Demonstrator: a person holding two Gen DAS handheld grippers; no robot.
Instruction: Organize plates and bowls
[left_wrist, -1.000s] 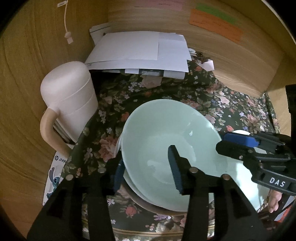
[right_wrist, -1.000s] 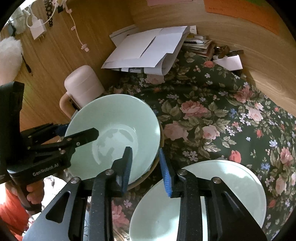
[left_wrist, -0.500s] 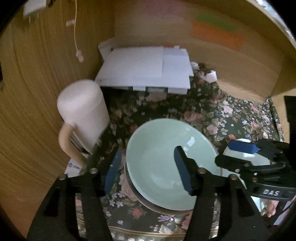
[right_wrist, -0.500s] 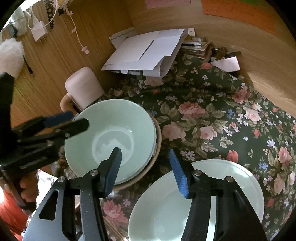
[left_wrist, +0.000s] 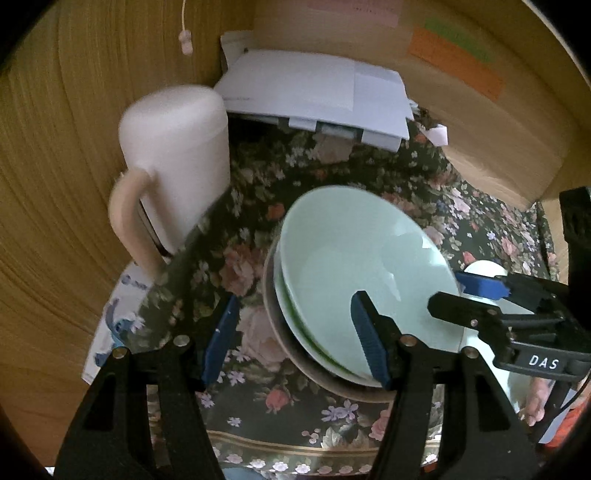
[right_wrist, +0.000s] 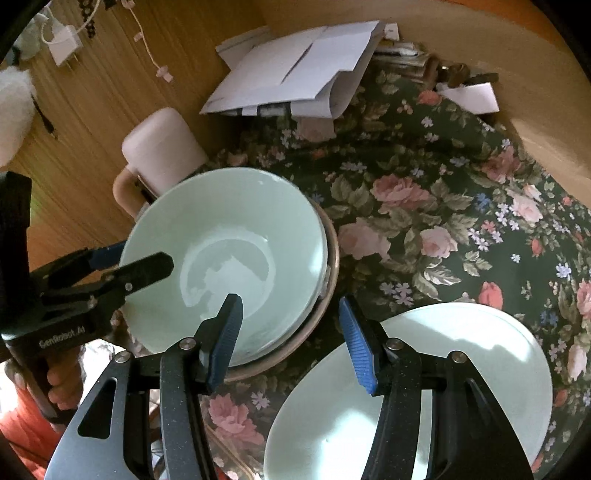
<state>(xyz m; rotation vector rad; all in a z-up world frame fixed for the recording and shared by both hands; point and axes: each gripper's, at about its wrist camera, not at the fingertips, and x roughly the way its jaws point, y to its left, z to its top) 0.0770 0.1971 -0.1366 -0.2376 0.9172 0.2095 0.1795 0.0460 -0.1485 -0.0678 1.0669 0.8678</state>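
A pale green bowl (left_wrist: 362, 273) (right_wrist: 225, 254) sits on top of a stack of dishes, with a brown-rimmed dish (left_wrist: 295, 354) (right_wrist: 332, 258) at the bottom. My left gripper (left_wrist: 295, 339) (right_wrist: 129, 262) is open and straddles the stack's left rim without pressing it. My right gripper (right_wrist: 291, 343) (left_wrist: 469, 299) is open too, with the stack's right rim between its fingers. A pale green plate (right_wrist: 424, 369) lies on the cloth to the right of the stack, below my right gripper.
A floral cloth (right_wrist: 424, 192) covers the surface inside wooden walls (left_wrist: 74, 147). A pale pink jug with a handle (left_wrist: 173, 158) stands left of the stack. White papers (left_wrist: 314, 88) lie at the back. A person's hand (right_wrist: 62, 380) holds the left gripper.
Both grippers have opened and let go of the green bowl's rim. The bowl now rests in the stack. The left gripper has drawn back a little.
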